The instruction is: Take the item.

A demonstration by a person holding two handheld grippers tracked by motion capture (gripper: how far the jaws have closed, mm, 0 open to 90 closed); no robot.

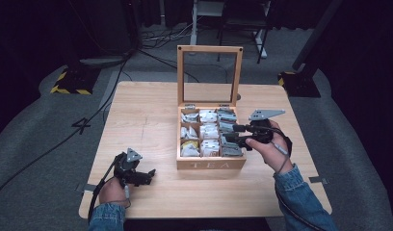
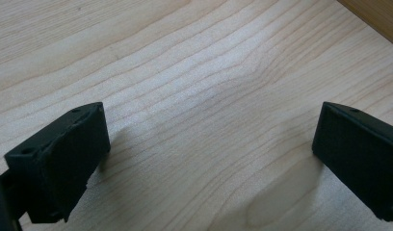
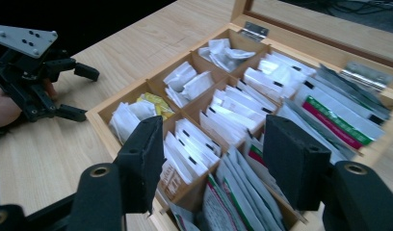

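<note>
A light wooden table point(image 1: 141, 120) is set on grey carpet point(image 1: 35, 130) in a dark room. The tea box point(image 1: 211, 163) is placed mid-table, lid up. The right gripper point(image 1: 231, 134) is held wide apart over its bags; the left gripper point(image 1: 151, 174) is spread above bare wood.

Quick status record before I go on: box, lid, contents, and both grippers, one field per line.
box: wooden tea box on the table, nine compartments
lid: open, standing upright
contents: tea packets, mostly white; one yellow packet in a corner compartment
right gripper: open, over the box's near compartments, holding nothing
left gripper: open, over bare table left of the box
</note>
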